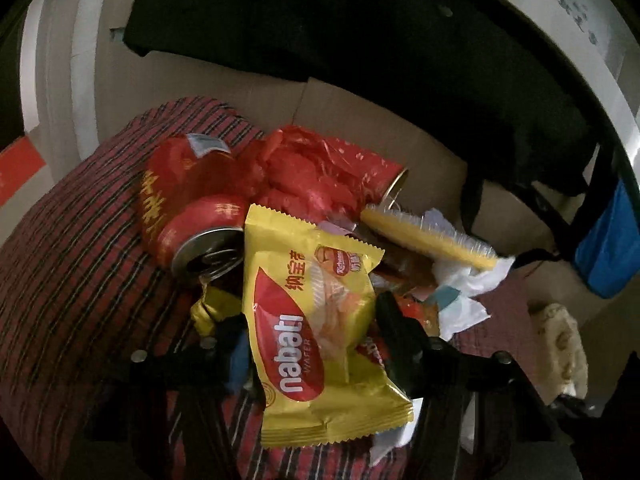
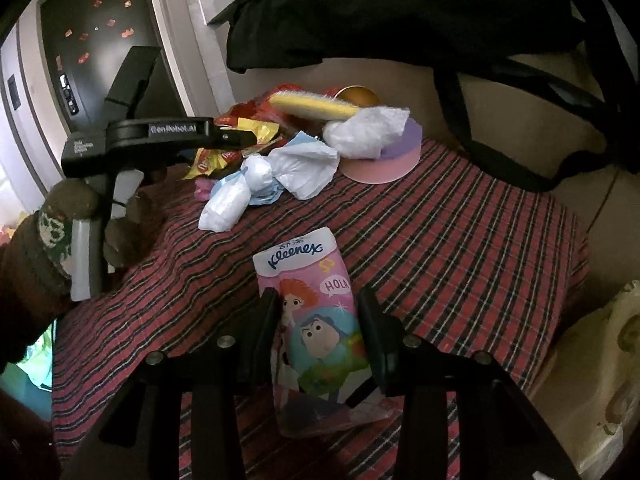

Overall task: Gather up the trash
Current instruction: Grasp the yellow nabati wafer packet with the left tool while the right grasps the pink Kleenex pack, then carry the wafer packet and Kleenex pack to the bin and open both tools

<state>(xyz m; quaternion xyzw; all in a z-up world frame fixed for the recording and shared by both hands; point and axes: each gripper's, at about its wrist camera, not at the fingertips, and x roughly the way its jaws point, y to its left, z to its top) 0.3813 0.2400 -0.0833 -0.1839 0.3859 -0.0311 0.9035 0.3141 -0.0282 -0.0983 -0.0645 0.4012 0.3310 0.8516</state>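
My left gripper [image 1: 312, 320] is shut on a yellow Nabati wafer packet [image 1: 316, 320] and holds it above a trash pile on a red plaid cloth [image 1: 68, 272]. The pile has a red can [image 1: 200, 232], a red plastic bag [image 1: 304, 172], a yellow brush [image 1: 428, 240] and crumpled white tissues [image 1: 468, 280]. My right gripper [image 2: 316, 320] is shut on a pink Kleenex tissue pack [image 2: 316, 320] over the cloth [image 2: 460, 240]. In the right wrist view the left gripper [image 2: 240, 138] reaches into the pile beside the tissues [image 2: 300, 164].
A pink and purple round box [image 2: 392, 160] sits behind the tissues. A black bag [image 2: 400, 12] hangs over the cardboard wall [image 1: 360, 120] at the back. A blue item [image 1: 612, 244] is at right. A dark door [image 2: 92, 52] stands at left.
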